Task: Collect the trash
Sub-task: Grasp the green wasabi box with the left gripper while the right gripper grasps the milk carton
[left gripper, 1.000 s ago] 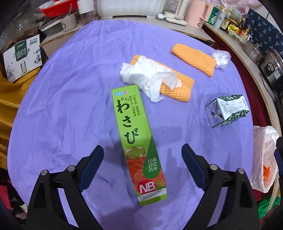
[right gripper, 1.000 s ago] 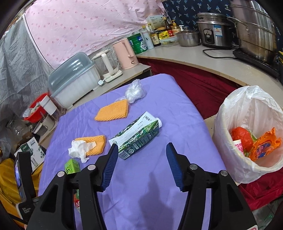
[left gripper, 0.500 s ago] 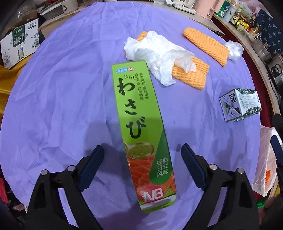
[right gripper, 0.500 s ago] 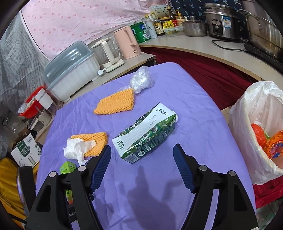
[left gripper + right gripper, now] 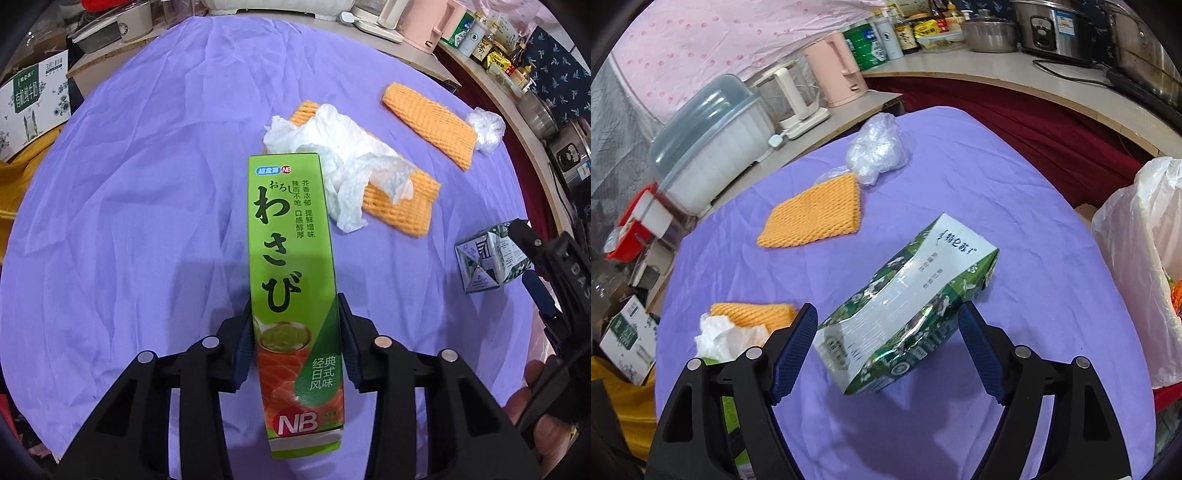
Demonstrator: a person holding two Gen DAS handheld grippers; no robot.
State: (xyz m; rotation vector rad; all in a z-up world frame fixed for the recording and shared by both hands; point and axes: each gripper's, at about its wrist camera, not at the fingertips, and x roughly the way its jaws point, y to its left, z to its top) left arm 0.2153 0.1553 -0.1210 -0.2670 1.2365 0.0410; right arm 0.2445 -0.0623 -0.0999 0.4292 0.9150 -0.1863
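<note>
Since a second ago, your left gripper (image 5: 295,341) has come forward over the green wasabi box (image 5: 291,273) and its fingers have just been closing; their blue pads now press both long sides of the box near its lower half, so the box is clamped between them. The box lies lengthwise on the purple desk (image 5: 129,206), its far end reaching just in front of the crumpled white tissue (image 5: 347,162), which lies on an orange foam net (image 5: 402,206). A second orange foam net (image 5: 428,125) lies farther back, touching a wad of clear plastic (image 5: 485,129). Your right gripper (image 5: 886,350) has moved in and down toward the green-and-white milk carton (image 5: 905,317), and its fingers have just been opening: they stand wide, one on each side of the carton's near end, with the pads not pressing it as far as the view shows. The carton lies on its side on the desk, dented. The white trash bag (image 5: 1130,280) stands at the desk's right edge.
</note>
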